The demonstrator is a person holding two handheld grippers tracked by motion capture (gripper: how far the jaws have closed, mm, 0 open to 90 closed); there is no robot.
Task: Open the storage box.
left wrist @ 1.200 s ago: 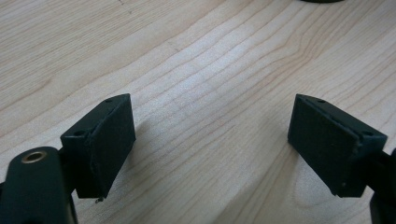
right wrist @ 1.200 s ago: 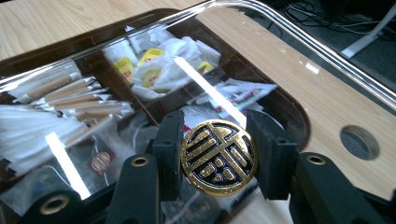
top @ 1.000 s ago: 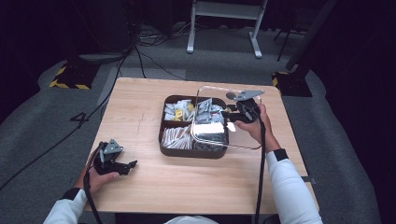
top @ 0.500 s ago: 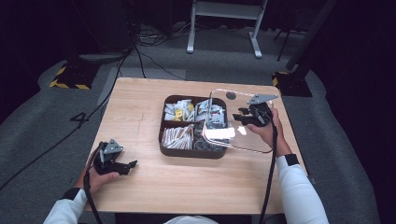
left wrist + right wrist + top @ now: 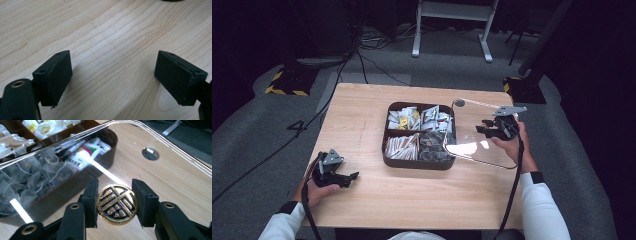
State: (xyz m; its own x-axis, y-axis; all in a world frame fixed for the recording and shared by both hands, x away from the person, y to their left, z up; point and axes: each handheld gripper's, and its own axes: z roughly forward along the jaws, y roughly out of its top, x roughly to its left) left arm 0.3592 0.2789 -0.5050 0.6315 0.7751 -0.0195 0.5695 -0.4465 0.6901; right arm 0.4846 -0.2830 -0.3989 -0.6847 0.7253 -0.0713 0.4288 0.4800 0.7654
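Two tongs: my right gripper [image 5: 116, 205] is clamped on the round gold-and-black knob [image 5: 117, 204] of the clear glass lid [image 5: 477, 132].
Change: lid has slid rightwards off the dark brown four-compartment box of sachets [image 5: 419, 135], now hanging tilted beside it.
Left gripper [image 5: 113, 80]: apart, idle above the wooden table [image 5: 362, 107].
Meaning: box lies open; lid needs setting down.

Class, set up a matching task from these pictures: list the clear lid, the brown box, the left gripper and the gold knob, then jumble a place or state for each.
Things:
1. clear lid
2. brown box
3. left gripper
4. gold knob

Places or states:
A. jaws open, nothing between them, over bare wood
B. clamped between the jaws of the right gripper
C. held tilted at the box's right side, off the box
D. sits uncovered mid-table, four compartments of sachets

Pairs: 1-C, 2-D, 3-A, 4-B
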